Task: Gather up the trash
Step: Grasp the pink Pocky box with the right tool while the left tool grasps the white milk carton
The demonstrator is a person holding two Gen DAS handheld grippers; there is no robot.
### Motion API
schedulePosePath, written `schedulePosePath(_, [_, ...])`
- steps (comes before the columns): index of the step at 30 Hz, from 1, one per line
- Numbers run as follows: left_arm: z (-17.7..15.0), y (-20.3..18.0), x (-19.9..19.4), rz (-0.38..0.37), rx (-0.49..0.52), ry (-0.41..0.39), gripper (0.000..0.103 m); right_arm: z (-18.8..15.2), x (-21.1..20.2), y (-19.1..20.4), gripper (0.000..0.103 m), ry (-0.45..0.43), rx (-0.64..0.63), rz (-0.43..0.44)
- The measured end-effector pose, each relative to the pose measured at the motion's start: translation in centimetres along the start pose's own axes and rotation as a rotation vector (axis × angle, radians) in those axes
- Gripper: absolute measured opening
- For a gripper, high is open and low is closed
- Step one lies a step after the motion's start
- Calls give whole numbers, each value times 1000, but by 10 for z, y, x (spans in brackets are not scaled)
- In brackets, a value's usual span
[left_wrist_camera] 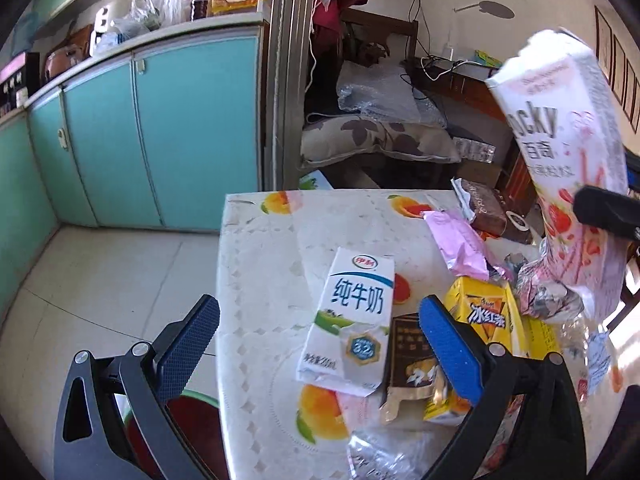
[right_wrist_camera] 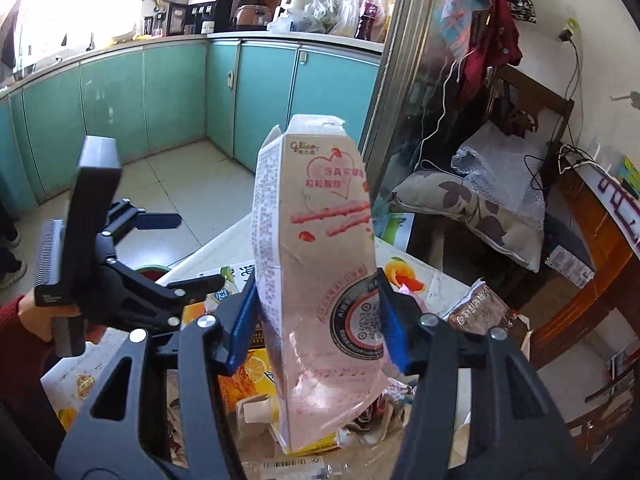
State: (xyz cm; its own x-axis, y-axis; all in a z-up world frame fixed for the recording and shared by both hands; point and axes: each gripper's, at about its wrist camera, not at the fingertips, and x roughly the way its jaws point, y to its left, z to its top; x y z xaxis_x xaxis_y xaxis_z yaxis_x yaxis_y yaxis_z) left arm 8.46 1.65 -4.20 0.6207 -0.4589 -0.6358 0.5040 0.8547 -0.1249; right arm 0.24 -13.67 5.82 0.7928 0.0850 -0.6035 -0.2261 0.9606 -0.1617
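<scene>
My right gripper (right_wrist_camera: pixel 316 312) is shut on a pink Pocky box (right_wrist_camera: pixel 316 240) and holds it upright above the table; the box also shows at the right of the left wrist view (left_wrist_camera: pixel 568 168). My left gripper (left_wrist_camera: pixel 320 320) is open and empty, low over a white milk carton (left_wrist_camera: pixel 352 316) lying on the table (left_wrist_camera: pixel 256 264). Beside the carton lie a dark wrapper (left_wrist_camera: pixel 408 356), a yellow drink box (left_wrist_camera: pixel 488 312), a pink wrapper (left_wrist_camera: pixel 460 244), a brown wrapper (left_wrist_camera: pixel 486 208) and crumpled foil (left_wrist_camera: pixel 548 296). The left gripper shows in the right wrist view (right_wrist_camera: pixel 160 248).
The table has a fruit-print cloth. A red and green bin (left_wrist_camera: pixel 192 420) stands on the floor by the table's left edge. Teal cabinets (left_wrist_camera: pixel 160 140) line the far wall. A cushioned chair (left_wrist_camera: pixel 372 136) and a wooden desk (right_wrist_camera: pixel 592 248) stand behind the table.
</scene>
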Motion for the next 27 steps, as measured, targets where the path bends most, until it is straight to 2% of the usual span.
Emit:
schedulePosePath(2, [3, -9, 12, -21, 4, 24, 94, -5, -7, -6, 53, -19, 28, 2])
schedulePosePath(8, [-6, -19, 47, 13, 43, 152, 89, -10, -13, -18, 53, -55, 111, 39])
schedulePosePath(9, [-7, -19, 49, 21, 41, 156, 84, -11, -13, -18, 53, -56, 115, 43])
schedulePosePath(12, [-8, -17, 55, 14, 32, 170, 58, -15, -8, -14, 53, -55, 97, 0])
schedulePosePath(14, [-8, -17, 56, -3, 32, 173, 53, -17, -7, -13, 53, -63, 87, -34])
schedulePosePath(18, [-6, -20, 46, -10, 40, 123, 50, -17, -14, -13, 53, -97, 103, -44])
schedulePosePath(27, [3, -23, -21, 50, 82, -73, 50, -8, -50, -4, 53, -226, 115, -94])
